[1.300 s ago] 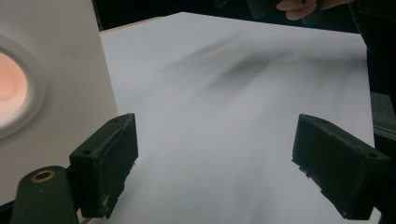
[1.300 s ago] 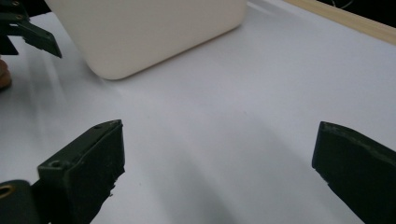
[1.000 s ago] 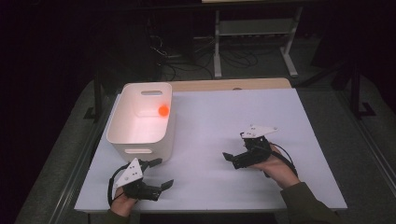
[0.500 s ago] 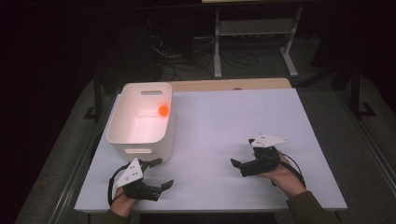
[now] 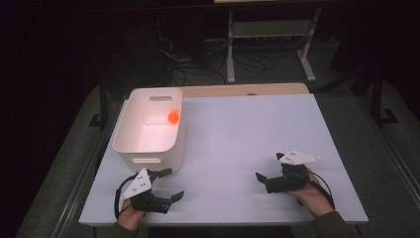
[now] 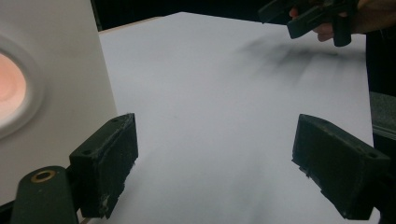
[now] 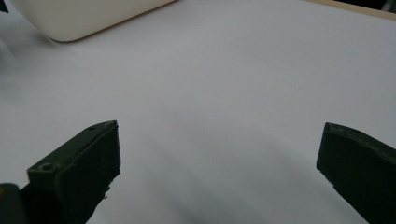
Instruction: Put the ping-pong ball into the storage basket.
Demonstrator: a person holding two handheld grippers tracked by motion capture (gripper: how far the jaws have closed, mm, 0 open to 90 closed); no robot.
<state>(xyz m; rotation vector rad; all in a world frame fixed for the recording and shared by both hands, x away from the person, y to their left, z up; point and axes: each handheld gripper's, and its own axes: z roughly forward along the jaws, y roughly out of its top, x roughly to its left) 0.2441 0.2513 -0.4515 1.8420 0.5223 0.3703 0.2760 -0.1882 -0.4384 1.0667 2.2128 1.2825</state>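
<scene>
Currently white table (image 5: 237,129) is bare, white bin (image 5: 143,148) far left holds the orange ball (image 5: 173,117), left gripper (image 5: 166,186) and right gripper (image 5: 267,171) sit near edge, jaws spread, empty — likely done, nothing left visible.

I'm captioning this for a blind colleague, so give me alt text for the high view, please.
A white bin stands at the left of a white table, with a small orange ball inside it against its right wall. At the near edge a person holds two black grippers, both open and empty: the left gripper just in front of the bin, the right gripper out on bare table.
</scene>
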